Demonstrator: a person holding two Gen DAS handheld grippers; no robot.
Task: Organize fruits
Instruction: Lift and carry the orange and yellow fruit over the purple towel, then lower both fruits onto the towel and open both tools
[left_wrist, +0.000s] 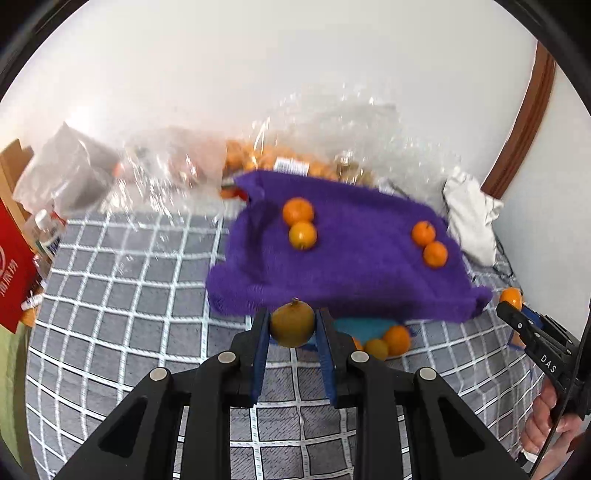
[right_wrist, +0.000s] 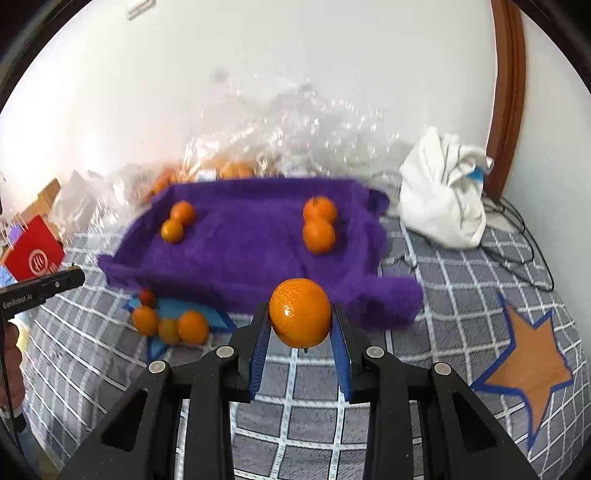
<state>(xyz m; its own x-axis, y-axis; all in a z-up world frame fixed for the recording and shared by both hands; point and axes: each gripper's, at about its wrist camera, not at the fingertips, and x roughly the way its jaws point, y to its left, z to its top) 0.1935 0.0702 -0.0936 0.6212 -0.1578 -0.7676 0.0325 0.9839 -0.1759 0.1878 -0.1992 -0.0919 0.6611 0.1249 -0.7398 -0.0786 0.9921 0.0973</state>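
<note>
My left gripper (left_wrist: 292, 321) is shut on a dull yellow-orange tangerine (left_wrist: 292, 324), held above the checked cloth just in front of the purple fabric tray (left_wrist: 369, 266). My right gripper (right_wrist: 300, 315) is shut on a bright orange tangerine (right_wrist: 300, 312), also before the purple tray (right_wrist: 251, 254). Inside the tray lie two pairs of tangerines, one pair at the left (right_wrist: 177, 221) and one at the right (right_wrist: 318, 225). Several loose tangerines (right_wrist: 170, 325) rest on a blue star patch by the tray's near left corner. The right gripper's tip (left_wrist: 517, 314) shows at the left wrist view's right edge.
A clear plastic bag with more tangerines (left_wrist: 280, 158) lies behind the tray against the white wall. A white cloth bag (right_wrist: 443, 199) stands at the right with black cables beside it. A red box (right_wrist: 35, 254) and bottle (left_wrist: 46, 229) sit left. An orange star patch (right_wrist: 528, 362) marks the cloth.
</note>
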